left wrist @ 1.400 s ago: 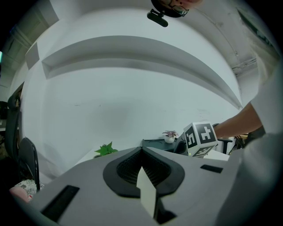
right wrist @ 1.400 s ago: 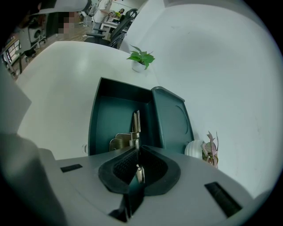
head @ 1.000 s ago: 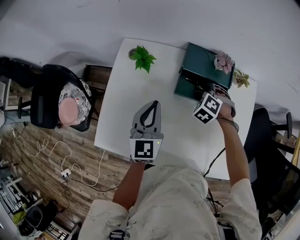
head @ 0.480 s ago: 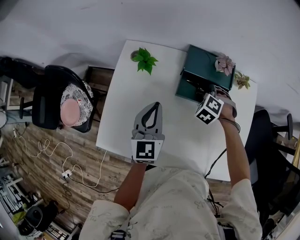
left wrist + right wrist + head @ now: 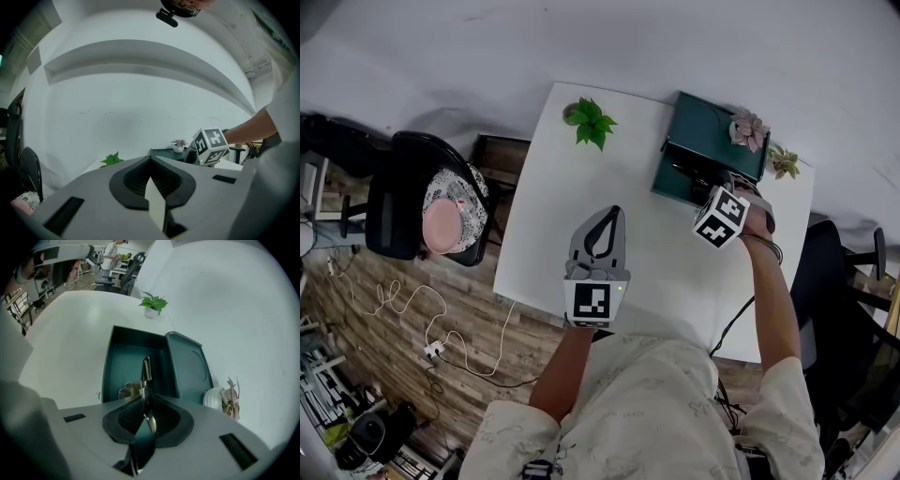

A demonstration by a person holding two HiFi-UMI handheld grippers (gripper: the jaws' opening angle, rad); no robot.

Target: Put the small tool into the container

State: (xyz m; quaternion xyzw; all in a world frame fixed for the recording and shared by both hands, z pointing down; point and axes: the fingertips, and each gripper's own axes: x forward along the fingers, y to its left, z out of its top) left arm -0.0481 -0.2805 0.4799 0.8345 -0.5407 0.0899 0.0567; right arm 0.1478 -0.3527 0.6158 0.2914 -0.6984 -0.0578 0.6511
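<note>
A dark green container (image 5: 131, 357) stands open on the white table, its lid (image 5: 188, 367) lying beside it; in the head view the container (image 5: 705, 141) is at the table's far right. My right gripper (image 5: 146, 396) points steeply down into it. A small metal tool (image 5: 146, 370) sticks out from between its tips, over the container's inside. The jaws have just been opening, and the tool is still pinched between them. My left gripper (image 5: 610, 212) hovers over the table's middle, level, shut on nothing (image 5: 150, 158).
On the table (image 5: 546, 234) stand a green potted plant (image 5: 587, 119) at the far left corner and a pink succulent (image 5: 748, 125) by the container, with another small plant (image 5: 783, 159) at the right edge. A black chair (image 5: 412, 187) stands left of the table.
</note>
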